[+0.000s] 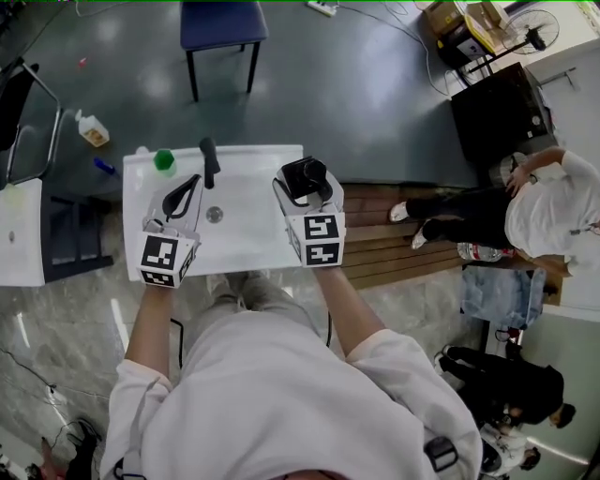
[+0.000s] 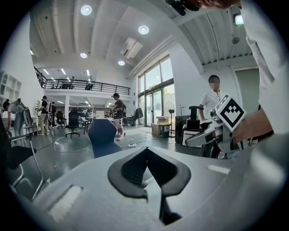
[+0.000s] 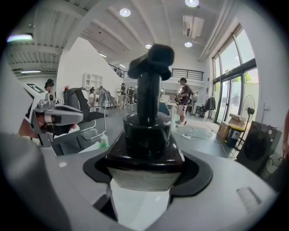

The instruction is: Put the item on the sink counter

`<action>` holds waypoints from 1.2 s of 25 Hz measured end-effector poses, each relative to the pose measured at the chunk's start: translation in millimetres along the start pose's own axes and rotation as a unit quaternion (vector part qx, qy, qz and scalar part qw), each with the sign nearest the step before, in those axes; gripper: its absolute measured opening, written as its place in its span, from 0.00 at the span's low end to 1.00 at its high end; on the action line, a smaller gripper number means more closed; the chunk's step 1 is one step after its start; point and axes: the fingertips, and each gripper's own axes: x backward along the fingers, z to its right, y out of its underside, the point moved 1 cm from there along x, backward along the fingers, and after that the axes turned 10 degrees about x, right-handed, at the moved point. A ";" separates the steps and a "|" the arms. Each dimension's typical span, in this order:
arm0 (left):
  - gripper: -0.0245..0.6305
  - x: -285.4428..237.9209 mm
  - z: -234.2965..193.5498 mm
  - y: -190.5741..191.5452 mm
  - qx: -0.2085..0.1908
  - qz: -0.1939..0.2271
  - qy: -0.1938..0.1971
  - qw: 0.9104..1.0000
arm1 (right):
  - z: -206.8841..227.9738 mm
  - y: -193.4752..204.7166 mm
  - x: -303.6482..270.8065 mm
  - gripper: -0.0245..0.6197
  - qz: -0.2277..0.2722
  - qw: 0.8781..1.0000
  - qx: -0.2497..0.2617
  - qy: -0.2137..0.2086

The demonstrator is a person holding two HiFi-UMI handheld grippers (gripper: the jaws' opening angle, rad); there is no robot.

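A dark pump bottle with a black dispenser head is clamped in my right gripper, held upright above the right part of the white sink counter. In the right gripper view the bottle fills the middle, and the right gripper presses its jaws against the bottle's base. My left gripper hovers over the counter's left part, shut on nothing. In its own view the left gripper has its jaws meeting at the tips. A black faucet stands at the counter's back.
A green cap-like thing sits at the counter's back left, with the drain near the middle. A blue chair stands beyond, and a white bottle is on the floor. A wooden platform and a crouching person are at right.
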 end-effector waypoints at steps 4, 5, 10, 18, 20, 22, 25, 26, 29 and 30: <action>0.04 -17.8 -8.1 7.6 0.000 -0.010 -0.003 1.000 | 3.8 8.3 -25.2 0.59 -0.011 1.000 -0.005 -0.006; 0.04 -22.1 -11.2 10.1 0.001 -0.013 -0.004 1.000 | 4.2 10.4 -31.8 0.59 -0.012 1.000 -0.007 -0.007; 0.04 -39.4 -25.4 24.9 0.005 -0.025 -0.009 1.000 | 5.6 26.3 -63.7 0.59 -0.023 1.000 -0.008 -0.005; 0.04 -60.2 -46.3 55.5 0.018 -0.044 -0.020 0.999 | -2.9 62.1 -112.1 0.59 -0.035 0.999 -0.010 -0.009; 0.04 -63.5 -51.5 64.6 0.022 -0.049 -0.022 0.998 | -6.6 73.4 -125.1 0.59 -0.038 0.999 -0.010 -0.011; 0.04 -67.5 -56.6 72.3 0.025 -0.052 -0.024 0.998 | -9.2 84.8 -138.6 0.59 -0.043 0.999 -0.011 -0.012; 0.04 -72.7 -63.0 82.9 0.030 -0.058 -0.028 0.997 | -12.2 100.4 -155.4 0.59 -0.050 0.999 -0.015 -0.015; 0.04 -74.3 -65.0 85.9 0.031 -0.061 -0.029 0.997 | -13.1 104.7 -160.1 0.59 -0.052 0.998 -0.016 -0.015; 0.04 -78.0 -70.5 93.2 0.034 -0.066 -0.034 0.997 | -15.7 114.9 -172.2 0.59 -0.057 0.998 -0.021 -0.017; 0.04 -78.8 -72.2 95.5 0.034 -0.068 -0.036 0.996 | -16.7 117.7 -176.0 0.59 -0.058 0.998 -0.023 -0.018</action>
